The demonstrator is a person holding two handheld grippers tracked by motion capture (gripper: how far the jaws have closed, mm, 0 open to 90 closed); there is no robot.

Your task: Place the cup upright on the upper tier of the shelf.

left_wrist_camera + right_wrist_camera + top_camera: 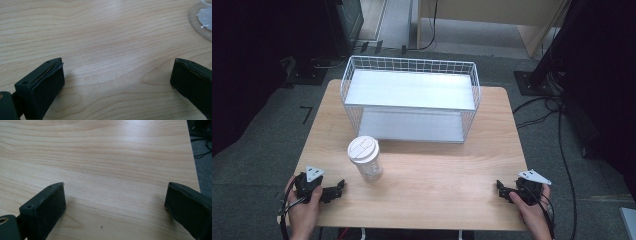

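One wooden table (422, 195) carries everything in front of me. On its far half stands one white wire rack (409, 100) with two shelves, an upper and a lower, both bare. Nearer to me, left of the middle, stands one clear cup (366, 158), upright, with one white lid (363, 149) seated on it. The cup is near the rack's front left corner but apart from it, and it sits just beyond and to the right of my left gripper (338, 189).

I hold two grippers, one per hand. My left hand (304, 205) rests at the near left edge of the table; my right hand (532, 207) rests at the near right edge. My right gripper (501, 189) is well apart from the cup.

In the left gripper view, my left gripper (116, 82) has its two jaws spread wide over bare wood, nothing between them; the cup's base (201, 21) shows at the upper right corner. In the right gripper view, my right gripper (115, 203) likewise has both jaws spread, with bare table between.
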